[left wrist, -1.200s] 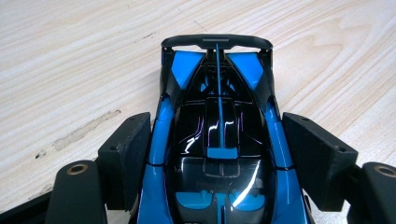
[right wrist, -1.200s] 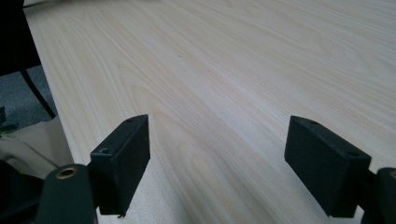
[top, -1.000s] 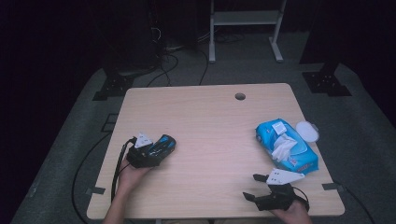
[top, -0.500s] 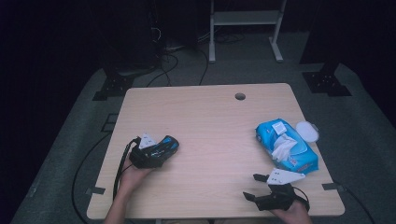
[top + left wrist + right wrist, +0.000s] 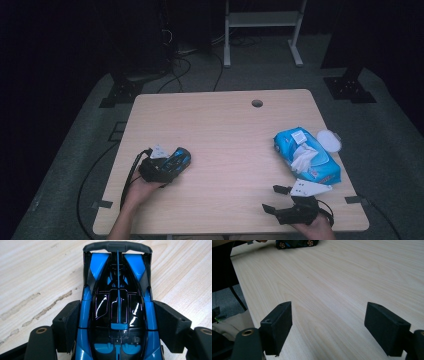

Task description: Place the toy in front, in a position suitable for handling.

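Blue and black, the toy race car (image 5: 117, 305) has its front end cut off at the frame's bottom, sits near the table's (image 5: 225, 125) left edge with bare wood ahead, spoiler pointing away, clamped lengthwise in the left gripper (image 5: 117, 325); the right gripper (image 5: 337, 325) gapes wide.

- Light wooden table (image 5: 220, 130), its grain plain across the top, with a small round cable hole (image 5: 257, 103) near the far edge.
- Blue pack of wet wipes (image 5: 307, 156) on the right side of the table, a white wipe sticking up from its opening.
- White round lid (image 5: 328, 140) lying just beside the pack, at its far right corner.
- White metal frame (image 5: 262, 30) standing on the grey floor beyond the table.
- Black cables (image 5: 192, 60) strewn on the floor behind the table.
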`<control>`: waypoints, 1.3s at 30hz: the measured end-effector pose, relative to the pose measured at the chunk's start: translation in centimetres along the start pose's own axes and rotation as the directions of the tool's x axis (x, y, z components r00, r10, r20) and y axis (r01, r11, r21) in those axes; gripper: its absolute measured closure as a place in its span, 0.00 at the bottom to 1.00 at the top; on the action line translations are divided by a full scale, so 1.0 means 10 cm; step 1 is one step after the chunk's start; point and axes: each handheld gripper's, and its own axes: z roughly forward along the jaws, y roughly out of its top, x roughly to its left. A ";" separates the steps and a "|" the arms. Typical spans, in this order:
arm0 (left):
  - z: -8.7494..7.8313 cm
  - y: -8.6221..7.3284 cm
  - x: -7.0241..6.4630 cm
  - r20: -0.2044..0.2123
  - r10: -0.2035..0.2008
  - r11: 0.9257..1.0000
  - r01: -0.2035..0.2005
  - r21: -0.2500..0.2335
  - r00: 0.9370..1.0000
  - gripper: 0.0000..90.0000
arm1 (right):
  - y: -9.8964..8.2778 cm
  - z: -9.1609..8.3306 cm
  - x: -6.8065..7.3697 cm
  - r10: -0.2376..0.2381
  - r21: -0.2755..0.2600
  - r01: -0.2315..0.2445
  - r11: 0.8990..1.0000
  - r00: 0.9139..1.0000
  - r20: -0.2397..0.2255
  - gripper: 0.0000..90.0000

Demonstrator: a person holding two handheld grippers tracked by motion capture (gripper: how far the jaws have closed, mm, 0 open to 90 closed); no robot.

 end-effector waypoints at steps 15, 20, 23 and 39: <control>0.12 0.38 -0.02 0.017 0.014 0.981 -0.017 0.196 1.000 0.21 | 0.01 -0.02 0.02 -0.007 -0.004 0.007 1.000 1.000 -0.012 0.24; 0.20 0.44 -0.04 -0.010 0.045 0.963 -0.040 0.266 0.999 0.20 | 0.02 -0.04 0.02 -0.009 -0.014 0.008 1.000 1.000 -0.014 0.24; 0.20 0.41 -0.02 0.002 0.031 0.962 -0.030 0.272 1.000 0.24 | 0.01 -0.06 0.01 -0.005 -0.023 0.004 1.000 1.000 -0.014 0.24; 0.18 0.45 0.02 0.054 0.068 0.937 -0.082 0.339 0.996 0.29 | 0.01 -0.05 0.00 0.001 -0.019 -0.002 1.000 1.000 -0.011 0.24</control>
